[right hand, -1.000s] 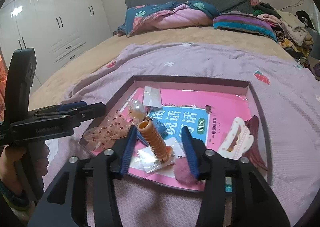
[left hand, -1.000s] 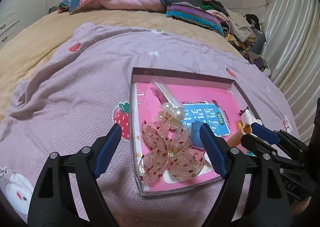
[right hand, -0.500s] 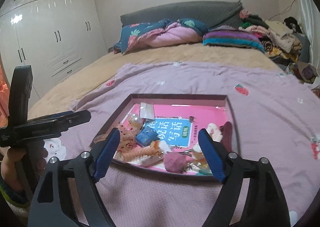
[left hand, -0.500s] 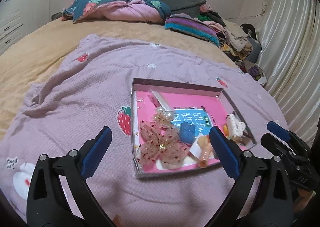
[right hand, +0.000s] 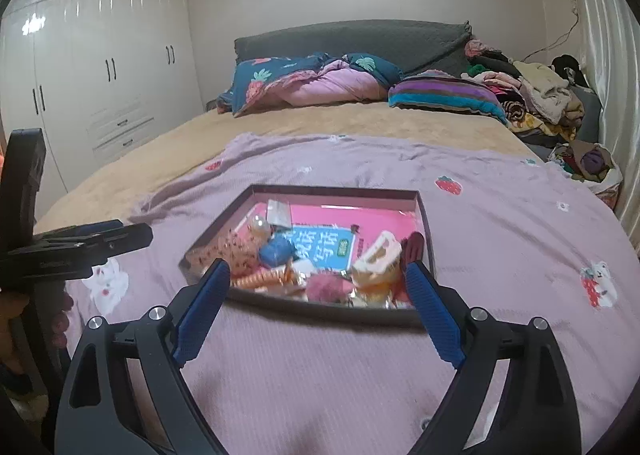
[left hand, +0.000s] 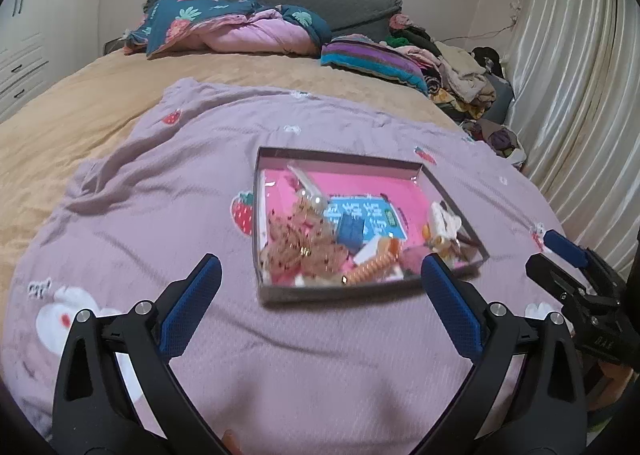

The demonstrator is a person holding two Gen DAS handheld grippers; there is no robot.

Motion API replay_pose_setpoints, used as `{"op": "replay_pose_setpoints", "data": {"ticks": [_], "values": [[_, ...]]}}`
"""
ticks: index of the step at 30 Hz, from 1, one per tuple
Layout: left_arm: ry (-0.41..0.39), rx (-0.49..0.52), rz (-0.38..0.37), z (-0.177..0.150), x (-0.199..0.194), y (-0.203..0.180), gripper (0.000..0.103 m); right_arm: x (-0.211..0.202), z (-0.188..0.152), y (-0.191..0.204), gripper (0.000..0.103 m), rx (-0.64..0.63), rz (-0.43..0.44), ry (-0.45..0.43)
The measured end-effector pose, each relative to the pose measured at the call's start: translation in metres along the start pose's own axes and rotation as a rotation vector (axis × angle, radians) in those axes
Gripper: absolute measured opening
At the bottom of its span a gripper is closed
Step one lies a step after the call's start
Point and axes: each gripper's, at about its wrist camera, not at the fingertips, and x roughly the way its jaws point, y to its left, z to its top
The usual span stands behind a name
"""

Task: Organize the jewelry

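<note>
One blue Chinese-lettered label (right hand: 320,247)

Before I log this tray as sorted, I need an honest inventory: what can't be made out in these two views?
- Small pieces in the tray: motion-blurred in the left wrist view.
- Tray's near corners: the right gripper's fingertips cover them in its own view, jaws opening, nothing between them.
- Lettering on the blue label: too small and blurred.
- Right gripper in the left view: cut off by the edge.

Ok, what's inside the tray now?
In the tray: beaded bow, blue clip, orange spiral tie, cream claw clip, all lying on a pink booklet that hides the tray floor.
</note>
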Motion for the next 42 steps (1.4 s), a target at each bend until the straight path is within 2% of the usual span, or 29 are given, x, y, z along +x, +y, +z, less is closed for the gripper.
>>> {"op": "replay_pose_setpoints", "data": {"ticks": [1,14,18,25,42], "values": [[-0.001,-0.002,0.006,-0.004,-0.001,0.000,0.093,-0.002,-0.003,0.001,0.098,-0.007,-0.013,-0.001],[0.027,0.018,0.050,-0.053,-0.007,0.003,0.093,-0.011,-0.045,0.009,0.099,-0.061,-0.105,0.042],[0.031,0.028,0.043,-0.063,-0.007,-0.001,0.093,-0.013,-0.054,0.007,0.099,-0.007,-0.089,0.052],[0.018,0.046,0.032,-0.069,-0.008,-0.008,0.093,-0.015,-0.063,-0.003,0.099,0.069,-0.099,0.073],[0.032,0.056,0.018,-0.071,-0.003,-0.013,0.093,-0.014,-0.066,0.001,0.099,0.051,-0.085,0.081]]}}
